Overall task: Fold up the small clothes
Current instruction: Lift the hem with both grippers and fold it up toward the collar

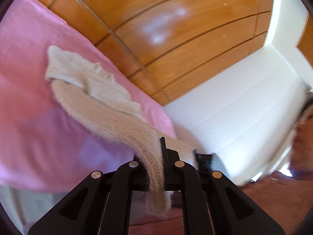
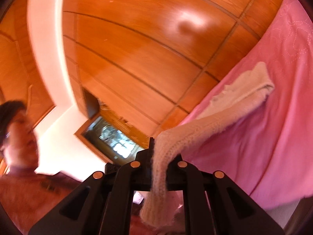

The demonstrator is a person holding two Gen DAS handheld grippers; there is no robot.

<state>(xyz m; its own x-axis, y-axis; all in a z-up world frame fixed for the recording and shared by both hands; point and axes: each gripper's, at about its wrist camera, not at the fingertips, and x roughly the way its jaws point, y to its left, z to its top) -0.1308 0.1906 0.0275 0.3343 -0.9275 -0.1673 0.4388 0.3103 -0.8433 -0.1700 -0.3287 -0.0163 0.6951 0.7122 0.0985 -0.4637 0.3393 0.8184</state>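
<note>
A cream knitted garment (image 1: 92, 90) lies partly on a pink bedsheet (image 1: 29, 107). Its near edge is lifted off the sheet. My left gripper (image 1: 159, 152) is shut on one corner of that knit edge, and a strip of knit hangs down between the fingers. My right gripper (image 2: 156, 152) is shut on the other corner of the cream knitted garment (image 2: 244, 90), which stretches back to the pink bedsheet (image 2: 273, 127). The right gripper's black body shows just right of my left gripper in the left wrist view.
A wooden panelled wardrobe (image 1: 166, 39) and white wall (image 1: 244, 107) stand behind the bed. The person's face (image 2: 17, 129) is close at the left in the right wrist view. A framed dark opening (image 2: 111, 137) sits low in the wall.
</note>
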